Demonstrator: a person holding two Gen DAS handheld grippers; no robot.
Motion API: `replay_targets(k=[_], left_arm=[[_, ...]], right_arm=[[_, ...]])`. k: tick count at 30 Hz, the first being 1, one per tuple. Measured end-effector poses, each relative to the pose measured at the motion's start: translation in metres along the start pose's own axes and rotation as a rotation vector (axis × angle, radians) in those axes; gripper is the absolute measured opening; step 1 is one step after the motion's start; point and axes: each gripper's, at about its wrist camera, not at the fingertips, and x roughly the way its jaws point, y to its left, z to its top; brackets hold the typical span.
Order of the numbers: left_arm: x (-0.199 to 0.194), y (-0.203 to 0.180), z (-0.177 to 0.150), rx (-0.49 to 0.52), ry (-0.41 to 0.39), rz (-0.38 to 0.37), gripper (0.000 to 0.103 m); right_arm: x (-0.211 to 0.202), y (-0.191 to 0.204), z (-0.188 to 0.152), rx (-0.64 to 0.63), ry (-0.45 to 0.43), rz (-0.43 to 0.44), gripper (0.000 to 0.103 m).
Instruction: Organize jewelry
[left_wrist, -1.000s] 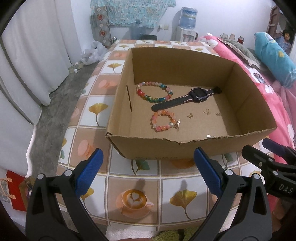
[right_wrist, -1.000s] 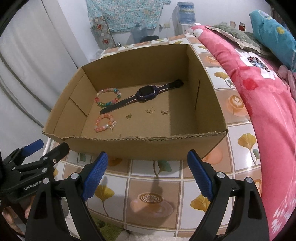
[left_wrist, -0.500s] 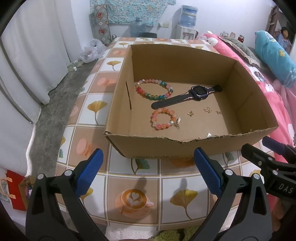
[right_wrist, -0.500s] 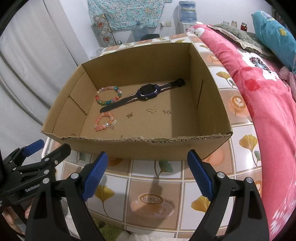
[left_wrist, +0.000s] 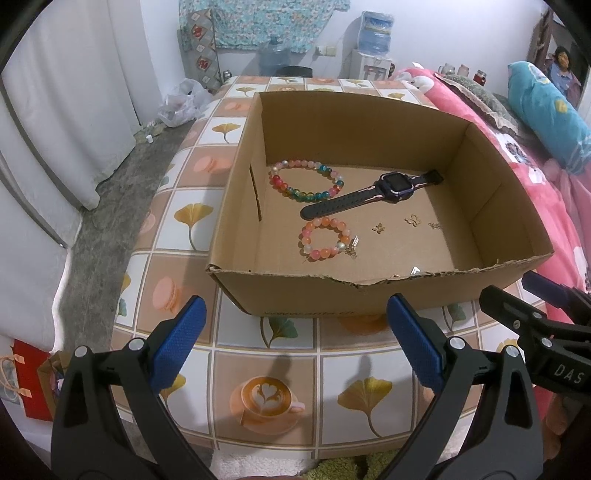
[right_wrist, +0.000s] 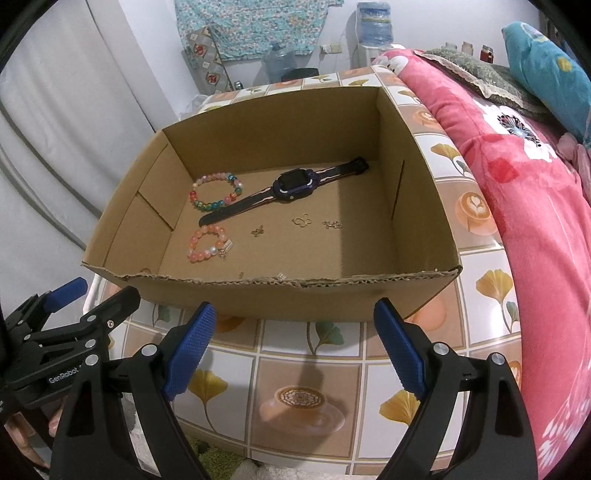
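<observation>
Both grippers (left (left_wrist: 295, 332), right (right_wrist: 293, 334)) gape, empty.

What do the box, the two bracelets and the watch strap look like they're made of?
Box: plain brown corrugated cardboard, matte, with a ragged torn rim. Multicolored bracelet and pink-orange bracelet: glossy round beads, probably glass or polished stone. Watch strap: dark, matte, perforated, likely rubber or silicone.

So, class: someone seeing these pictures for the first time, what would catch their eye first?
Probably the open cardboard box on the tiled tablecloth, with a dark watch lying across its floor. Left of the watch sit a multicoloured bead bracelet and, nearer the front, a pink one. Both grippers, left and right, hover open before the box.
</observation>
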Motion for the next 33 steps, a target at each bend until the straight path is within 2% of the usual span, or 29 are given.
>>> replay_targets(k=[33], left_arm=[[-0.0008, -0.0044, 0.0008, 0.009, 0.004, -0.003, 0.095]], right_arm=[[0.0035, -0.0012, -0.0039, 0.008, 0.008, -0.003, 0.085]])
